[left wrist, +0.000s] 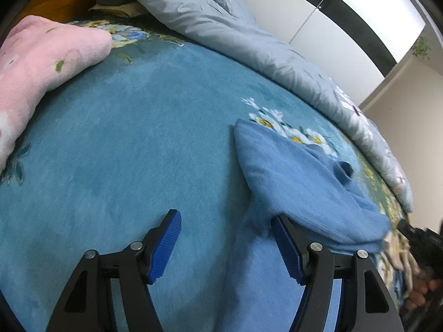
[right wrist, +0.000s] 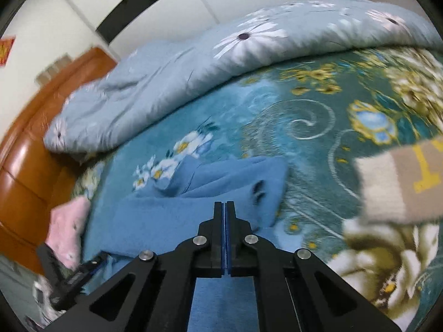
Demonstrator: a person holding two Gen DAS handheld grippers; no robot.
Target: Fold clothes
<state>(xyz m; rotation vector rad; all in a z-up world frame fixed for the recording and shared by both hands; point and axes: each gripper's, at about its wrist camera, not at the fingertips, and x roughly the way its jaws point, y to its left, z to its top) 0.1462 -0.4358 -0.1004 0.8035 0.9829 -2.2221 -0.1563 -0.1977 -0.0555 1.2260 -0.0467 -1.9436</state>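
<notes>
- The left gripper (left wrist: 225,246) has its jaws spread wide. Its right finger sits at the edge of the blue garment (left wrist: 299,182), with the cloth draped over that finger's tip; nothing is caught between the two pads.
- The right gripper (right wrist: 224,221) has its jaws pressed together above the blue garment (right wrist: 193,215). I cannot tell whether a thin edge of cloth is pinched between them; no fabric shows in the seam.
- The garment lies on the teal floral blanket (left wrist: 124,138), bunched and partly doubled over itself, with loose ridges and an uneven outline. It is not a neat, flat packet, so by my reckoning folding remains.
- Further out, a pink piece (left wrist: 41,63) lies to one side and a beige knit with yellow lettering (right wrist: 401,182) to the other; both look fairly compact.
- A grey flowered duvet (right wrist: 221,55) is heaped along the far edge.
</notes>
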